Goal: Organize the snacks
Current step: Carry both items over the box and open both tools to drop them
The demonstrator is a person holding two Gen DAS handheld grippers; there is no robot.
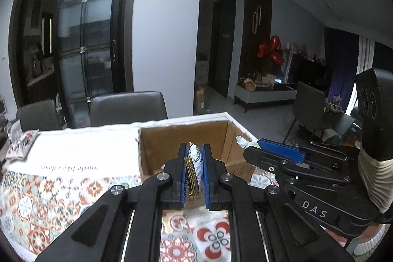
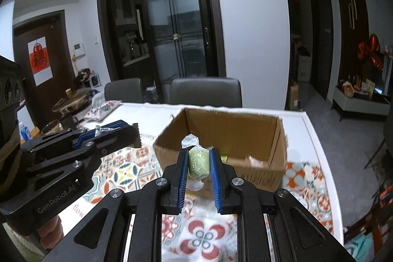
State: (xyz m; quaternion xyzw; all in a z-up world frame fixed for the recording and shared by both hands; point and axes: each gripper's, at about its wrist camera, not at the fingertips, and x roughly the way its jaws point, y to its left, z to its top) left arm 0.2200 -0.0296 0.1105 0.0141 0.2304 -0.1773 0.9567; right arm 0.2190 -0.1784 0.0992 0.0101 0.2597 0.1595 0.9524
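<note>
Left gripper (image 1: 194, 163): fingers clamped on white/gold snack packet (image 1: 195, 165), held over near wall of cardboard box (image 1: 157, 139). Right gripper (image 2: 198, 163): fingers clamped on green wrapped candy (image 2: 199, 160), also at box front. Box sits nr table (image 1: 73, 151) far right corner, on patterned cloth (image 2: 208, 232).

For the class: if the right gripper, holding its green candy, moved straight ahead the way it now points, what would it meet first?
Probably the near wall of the open brown cardboard box, just beyond the right gripper and its green wrapped candy; depth is uncertain.
</note>
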